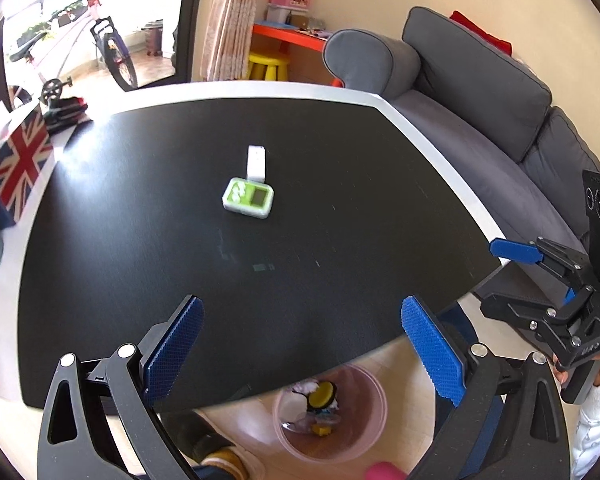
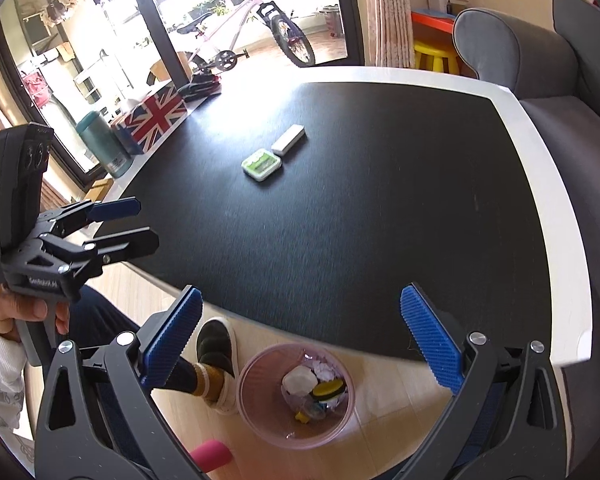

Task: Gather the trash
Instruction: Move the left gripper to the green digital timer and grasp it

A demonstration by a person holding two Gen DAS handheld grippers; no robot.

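Bin (image 2: 296, 396) pink, on floor just beside surface's near edge, holding trash (image 2: 314, 390) | left hand-held gripper (image 1: 302, 344) fingers apart, empty, above that edge | right hand-held gripper (image 2: 300, 342) fingers apart, empty, over bin | surface (image 1: 340, 208) black, white-rimmed | mid-surface: green timer (image 1: 248, 199) touching white block (image 1: 256, 162) | far: grey sofa (image 1: 480, 120)

The table (image 1: 340, 184) is black with a white border. On it lie a green-and-white timer (image 1: 248, 199) and a plain white block (image 1: 256, 162). The bin (image 2: 260, 420) is translucent pink (a yellow disc (image 2: 327, 390) shows inside). Each black tool (image 1: 302, 344) has blue ribbed pads (image 1: 174, 350). A box (image 2: 156, 114) bears a Union Jack pattern.
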